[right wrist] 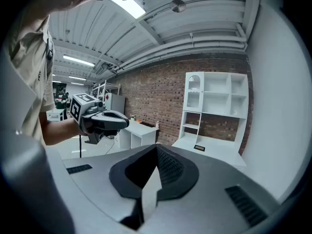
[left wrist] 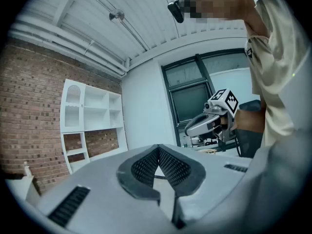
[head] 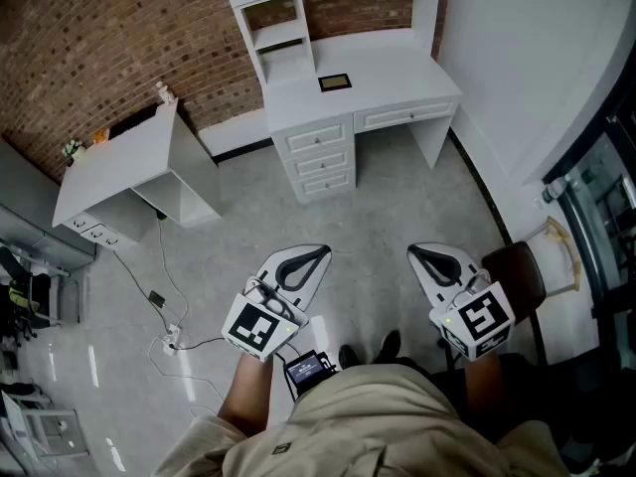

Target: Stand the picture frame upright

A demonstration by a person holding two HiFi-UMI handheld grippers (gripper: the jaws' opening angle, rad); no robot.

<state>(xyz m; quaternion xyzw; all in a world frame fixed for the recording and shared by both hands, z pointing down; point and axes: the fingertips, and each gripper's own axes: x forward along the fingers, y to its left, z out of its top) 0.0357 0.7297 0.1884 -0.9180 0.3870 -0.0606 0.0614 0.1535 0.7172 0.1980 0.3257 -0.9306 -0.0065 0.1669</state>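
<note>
Since the picture frame [head: 335, 81] lies flat on the white desk [head: 407, 73], a bit left of its middle and well apart from both grippers, the step now looks like walking up close. The left gripper [head: 320, 254] and the right gripper [head: 415, 252] hang over the floor [head: 378, 207]. Both have their fingers pressed together with nothing in them. To do it well, I think: go near, open one set of fingers, nip one edge of the frame, and tip it up slowly. The other gripper could steady the bottom so it does not slide.
</note>
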